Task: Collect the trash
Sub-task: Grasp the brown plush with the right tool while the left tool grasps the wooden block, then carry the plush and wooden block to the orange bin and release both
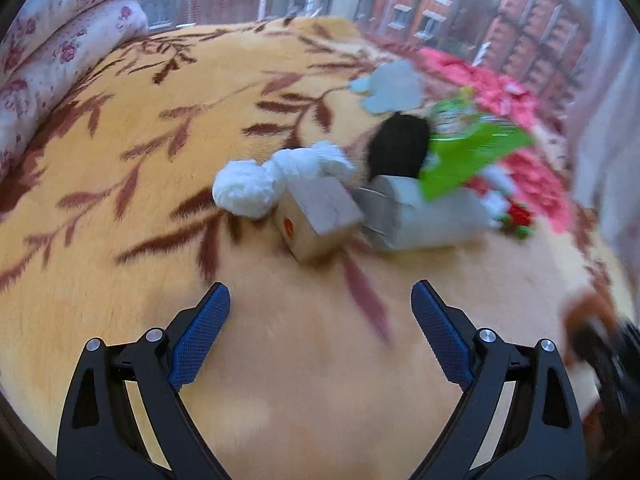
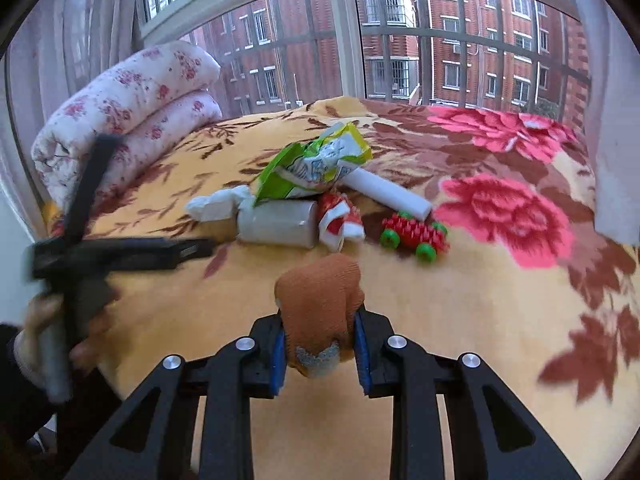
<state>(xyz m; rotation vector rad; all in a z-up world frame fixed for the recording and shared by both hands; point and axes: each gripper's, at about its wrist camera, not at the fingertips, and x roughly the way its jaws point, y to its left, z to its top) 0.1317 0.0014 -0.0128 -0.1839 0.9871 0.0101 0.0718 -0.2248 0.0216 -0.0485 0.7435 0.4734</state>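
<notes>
My right gripper (image 2: 320, 320) is shut on a rolled brown sock (image 2: 320, 296), held above the yellow leaf-patterned blanket (image 2: 460, 320). Beyond it lies a heap of litter: a green snack wrapper (image 2: 316, 164), a grey cardboard tube (image 2: 276, 222), crumpled white tissue (image 2: 218, 204), a white paper roll (image 2: 386, 190), a red-and-white wrapper (image 2: 340, 220). My left gripper (image 1: 320, 292) hovers open, nothing between its blue pads, just short of the tissue (image 1: 256, 188), a small cardboard box (image 1: 320, 216) and the tube (image 1: 428, 212). A black item (image 1: 400, 148) and the green wrapper (image 1: 472, 156) lie behind them.
A red toy with green wheels (image 2: 414, 234) sits right of the heap. A folded floral quilt (image 2: 128, 120) is stacked at the back left by the window (image 2: 460, 40). A pale curtain (image 2: 616, 160) hangs at the right. A hand (image 2: 44, 320) holds the left gripper's blurred fingers (image 2: 160, 250).
</notes>
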